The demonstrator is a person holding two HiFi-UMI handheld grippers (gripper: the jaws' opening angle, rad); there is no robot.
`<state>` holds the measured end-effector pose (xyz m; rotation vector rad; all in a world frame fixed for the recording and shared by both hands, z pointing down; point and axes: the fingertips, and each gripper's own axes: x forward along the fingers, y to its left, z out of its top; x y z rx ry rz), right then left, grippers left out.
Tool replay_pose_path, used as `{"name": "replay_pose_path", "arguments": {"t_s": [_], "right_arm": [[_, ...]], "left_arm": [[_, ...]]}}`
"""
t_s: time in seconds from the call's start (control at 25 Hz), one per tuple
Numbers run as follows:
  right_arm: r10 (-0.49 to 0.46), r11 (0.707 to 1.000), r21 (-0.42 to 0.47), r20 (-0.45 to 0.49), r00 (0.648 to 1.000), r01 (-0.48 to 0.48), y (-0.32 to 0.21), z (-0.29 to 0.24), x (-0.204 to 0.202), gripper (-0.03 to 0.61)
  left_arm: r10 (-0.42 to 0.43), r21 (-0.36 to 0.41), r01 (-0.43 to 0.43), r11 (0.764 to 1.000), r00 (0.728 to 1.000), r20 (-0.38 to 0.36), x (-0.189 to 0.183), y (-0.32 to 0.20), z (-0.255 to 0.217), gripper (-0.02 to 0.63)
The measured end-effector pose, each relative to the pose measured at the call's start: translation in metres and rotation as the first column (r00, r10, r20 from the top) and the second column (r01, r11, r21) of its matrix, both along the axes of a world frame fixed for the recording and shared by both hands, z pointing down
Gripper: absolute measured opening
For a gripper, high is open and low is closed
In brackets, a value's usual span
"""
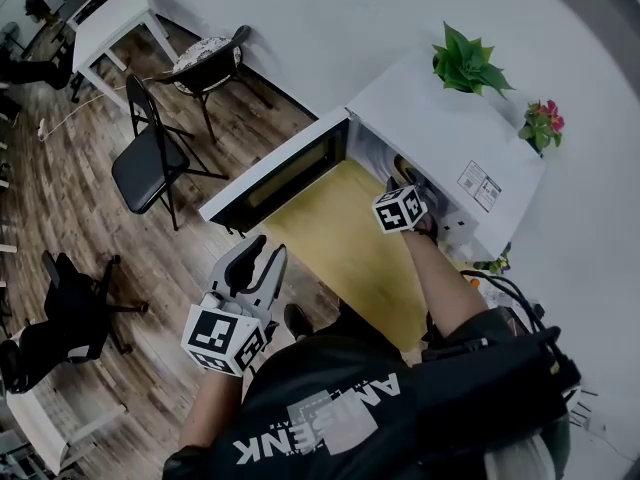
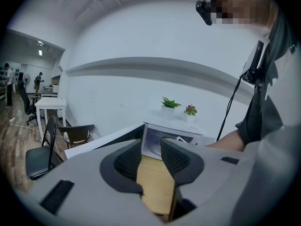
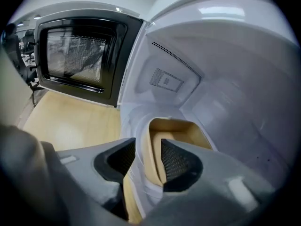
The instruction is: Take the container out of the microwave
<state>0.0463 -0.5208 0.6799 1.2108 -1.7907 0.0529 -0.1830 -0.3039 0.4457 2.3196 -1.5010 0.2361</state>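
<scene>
Far to the left, on the wood-plank floor (image 1: 60, 198), stands a black folding chair (image 1: 150, 158) with a thin metal frame. My left gripper (image 1: 268, 253) hangs near me, short of the table (image 1: 350, 253). Its two ribbed dark pads stand apart with nothing between them, and only the pale yellow wood of the table shows through the gap. Just right of it the microwave door (image 1: 280, 173) is swung wide to the left, a black-framed panel whose window has a fine dotted mesh. The microwave (image 1: 430, 118) itself is a smooth, glossy white box at the far end of the table, with a small perforated vent patch on the inner wall of its cavity. My right gripper (image 3: 148, 145) reaches into that cavity. Its jaws are spread and straddle the near wall of the container (image 3: 174, 131), one pad outside and one inside, and I cannot see the pads pressing on it. The container is inside the microwave, on the cavity floor: a rounded-rectangular tub, matte tan inside with a pale, whitish rim. On the microwave's right-hand top stand a spiky green plant (image 1: 465, 63) and, further right, a small pink-flowered plant (image 1: 543, 123).
</scene>
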Motion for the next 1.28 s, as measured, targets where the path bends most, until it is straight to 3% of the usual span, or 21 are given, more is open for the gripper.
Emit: {"name": "replay_pose_path", "arguments": {"t_s": [0.2,0.36,1.0,1.28], "right_arm": [[-0.035,0.999,-0.02,-0.041,0.999,0.035,0.0,0.002,-0.001,0.152],[-0.041,0.999,-0.017,-0.056,0.998,0.04,0.0,-0.001,0.0,0.039],[-0.094,0.991,-0.081,0.129,0.987,0.105,0.059,-0.033,-0.046,0.028],[-0.163,0.976,-0.109,0.207,0.965,0.188,0.111,-0.053,-0.085,0.028]], "left_arm": [[0.006,0.002,-0.006,1.0,1.0,-0.022,0.002,0.004,0.0,0.129],[0.007,-0.001,-0.007,1.0,1.0,-0.028,0.0,0.007,0.001,0.129],[0.004,0.05,-0.001,0.999,0.998,-0.067,-0.031,0.017,-0.011,0.102],[0.043,0.081,-0.034,0.996,0.993,-0.113,-0.043,0.026,-0.022,0.085]]}}
